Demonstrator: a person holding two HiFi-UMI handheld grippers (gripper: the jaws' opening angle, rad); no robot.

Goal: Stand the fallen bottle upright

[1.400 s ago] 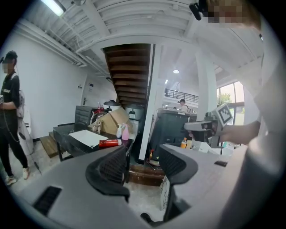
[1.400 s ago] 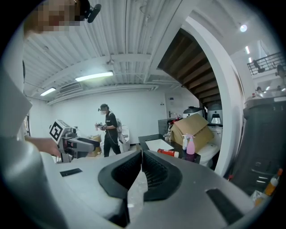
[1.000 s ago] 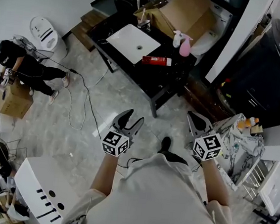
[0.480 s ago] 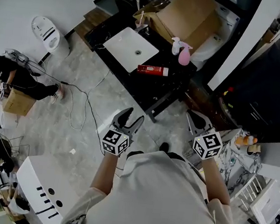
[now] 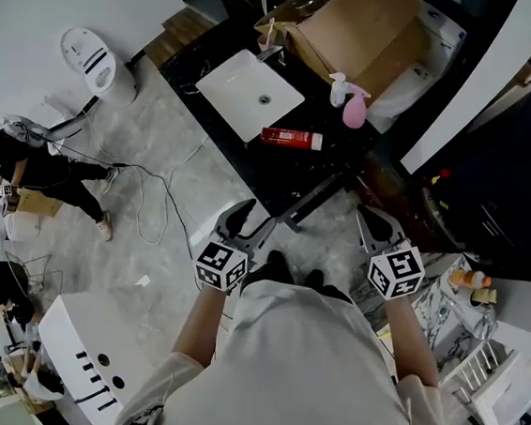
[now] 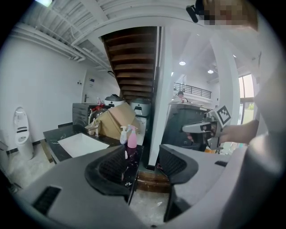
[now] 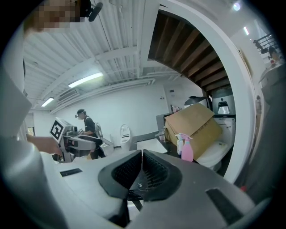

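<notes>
The fallen bottle (image 5: 291,138) is red with a white cap and lies on its side on the black table (image 5: 331,171), just right of the white sink basin (image 5: 251,83). Both grippers hang over the floor short of the table's near edge, well apart from the bottle. My left gripper (image 5: 250,222) (image 6: 143,163) is open with nothing between its jaws. The right gripper (image 5: 376,224) (image 7: 141,154) has its pads together and holds nothing. Neither gripper view shows the red bottle.
A pink spray bottle (image 5: 354,111) (image 6: 132,138) (image 7: 187,150) and a white one (image 5: 337,89) stand at the table's far right, beside a cardboard box (image 5: 356,28). A white cabinet (image 5: 90,358) is at my lower left. People (image 5: 25,163) crouch far left. Cables cross the floor.
Both grippers have been carried forward towards the black table, which now lies nearer in the head view. Their jaws look the same as before.
</notes>
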